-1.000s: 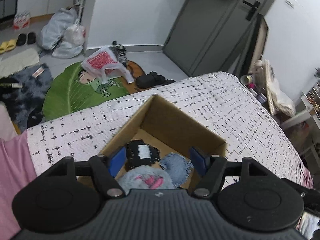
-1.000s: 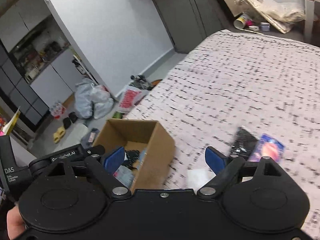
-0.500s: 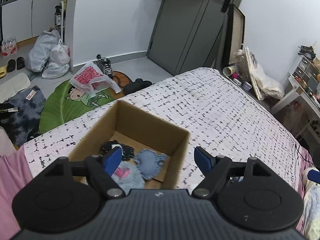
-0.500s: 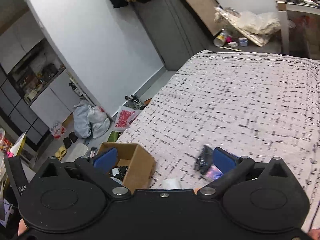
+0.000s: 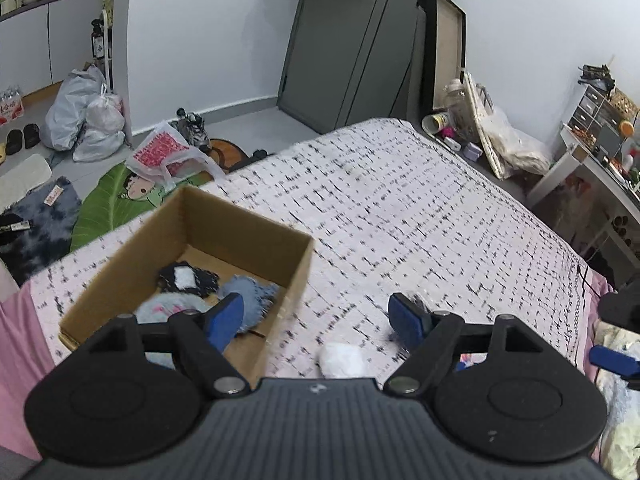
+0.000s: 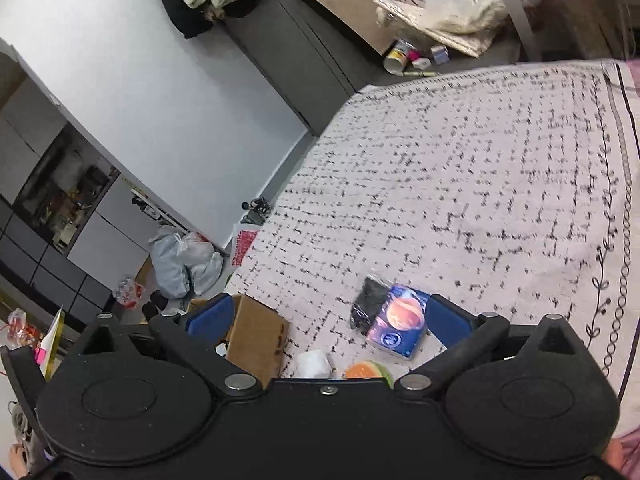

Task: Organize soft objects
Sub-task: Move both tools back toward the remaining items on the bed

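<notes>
Spread over the bed [image 5: 400, 208] was a pale pink cover woven with short black dashes in a loose grid, its edge trimmed with a black vine pattern in the right wrist view. On it stood an open box [image 5: 296, 268] of plain brown corrugated cardboard, square-sided, with flaps out of sight. Inside lay three soft pieces: a fuzzy black one with a white patch [image 5: 186, 278], a frayed blue denim-like one [image 5: 250, 292], and a fluffy pale blue one with pink marks [image 5: 168, 308].

Just beside the box on the cover sat a small white wad [image 5: 340, 362], crumpled and papery or cottony; which, I could not tell. Next to it in the right wrist view was a rounded orange piece with a green rim [image 6: 366, 370], mostly hidden by the tool. A flat glossy packet [image 6: 398, 322] printed with an orange planet on dark blue lay near them, black fabric [image 6: 366, 304] showing through its clear end; a round logo on it was too small to read.

The left gripper [image 5: 316, 316] hung over the box's near corner with its blue-padded fingers spread wide, holding nothing. The right gripper [image 6: 326, 322] was likewise spread, empty, above the packet and the white wad.

On the floor lay a white plastic bag [image 5: 164, 152] with red print, unreadable, on a green leaf-shaped mat [image 5: 108, 200].
</notes>
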The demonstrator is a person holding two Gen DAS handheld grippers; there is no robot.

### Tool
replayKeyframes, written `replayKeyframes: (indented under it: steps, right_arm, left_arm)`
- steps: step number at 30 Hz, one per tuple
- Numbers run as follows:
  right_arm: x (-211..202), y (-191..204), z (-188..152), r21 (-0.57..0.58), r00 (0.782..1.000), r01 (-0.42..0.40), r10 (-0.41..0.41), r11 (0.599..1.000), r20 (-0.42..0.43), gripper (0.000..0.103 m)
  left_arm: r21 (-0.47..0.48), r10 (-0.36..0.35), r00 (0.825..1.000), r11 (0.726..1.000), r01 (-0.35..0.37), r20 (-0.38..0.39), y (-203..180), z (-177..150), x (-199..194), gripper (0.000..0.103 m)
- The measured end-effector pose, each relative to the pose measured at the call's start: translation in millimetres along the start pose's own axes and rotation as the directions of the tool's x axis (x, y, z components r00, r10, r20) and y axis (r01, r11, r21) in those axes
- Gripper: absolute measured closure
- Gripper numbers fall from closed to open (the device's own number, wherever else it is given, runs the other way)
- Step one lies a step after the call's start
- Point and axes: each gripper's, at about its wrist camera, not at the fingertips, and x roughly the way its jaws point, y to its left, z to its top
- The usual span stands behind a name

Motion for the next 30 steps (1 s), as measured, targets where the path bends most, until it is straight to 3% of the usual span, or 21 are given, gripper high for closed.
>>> replayKeyframes:
  steps: [4, 7, 16, 30]
  right_arm:
    - [6.3, -10.4, -4.1, 0.028, 1.0, 0.02, -0.02, 0.999, -0.022, 0.0]
    - [9.8, -24.2, -13.0, 0.131, 0.997, 0.079, -0.078, 0.988, -0.013, 0.0]
    - [36.3, -39.4, -30.6, 0.239, 0.994, 0.086, -0.067, 0.967, -0.087, 0.0]
    - [82.6, -34.1, -56.2, 0.243, 0.974, 0.173, -0.128, 0.954, -0.189, 0.004]
  left_arm:
    - [0.013, -0.001, 1.0, 1.0, 0.002, -0.025, -14.5, -9.0, 5.4, 0.025]
    - [0.016, -0.018, 0.998, 1.0, 0.019, -0.06, -21.2, -14.0, 13.6, 0.025]
    - [0.041, 0.008, 0.987, 0.999, -0.002, -0.158, -32.1, -15.9, 44.3, 0.025]
    - [0.049, -0.024, 0.965, 0.998, 0.038, -0.261, -32.9, -30.6, 93.8, 0.028]
